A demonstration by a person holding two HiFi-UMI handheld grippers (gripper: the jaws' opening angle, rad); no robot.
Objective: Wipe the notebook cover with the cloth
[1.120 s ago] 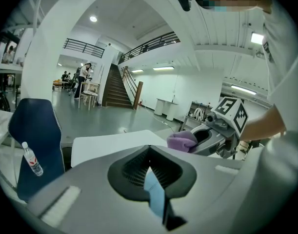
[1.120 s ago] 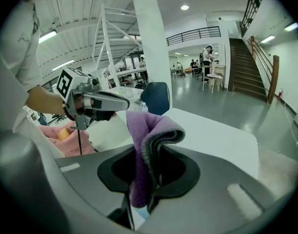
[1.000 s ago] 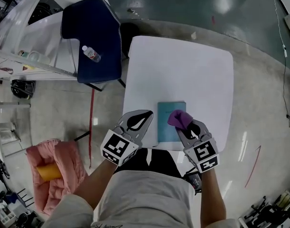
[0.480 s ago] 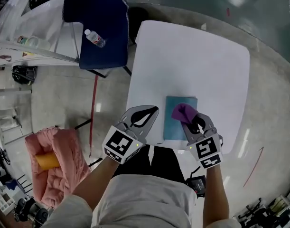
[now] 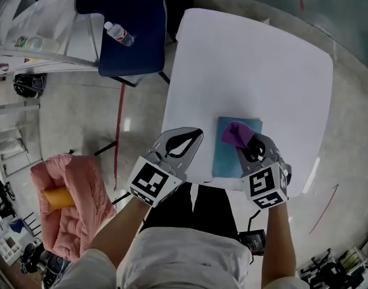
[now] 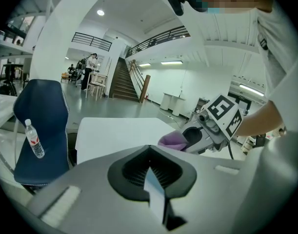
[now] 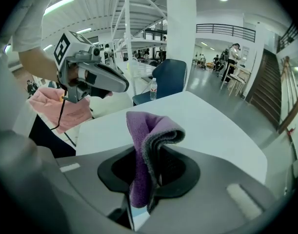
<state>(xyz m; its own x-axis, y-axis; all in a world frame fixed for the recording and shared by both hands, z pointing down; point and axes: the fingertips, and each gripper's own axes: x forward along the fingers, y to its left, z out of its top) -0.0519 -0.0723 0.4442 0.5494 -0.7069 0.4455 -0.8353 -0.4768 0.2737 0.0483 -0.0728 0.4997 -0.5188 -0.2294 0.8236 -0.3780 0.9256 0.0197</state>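
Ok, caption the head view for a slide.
Right gripper holds a purple cloth over the teal notebook on a white table; left gripper shut.

We find the notebook (image 5: pixel 227 159) on the tabletop (image 5: pixel 250 59) at its near edge, toward the near right corner. The cloth (image 5: pixel 235 132) sits over the notebook's far right corner, pinched between the fingers of the right gripper (image 5: pixel 244 143). The left gripper (image 5: pixel 191 135) hangs over the near left corner, just left of the notebook. Off the far left corner stands a chair (image 5: pixel 135 47), with a water bottle (image 5: pixel 118 34) lying on its seat.
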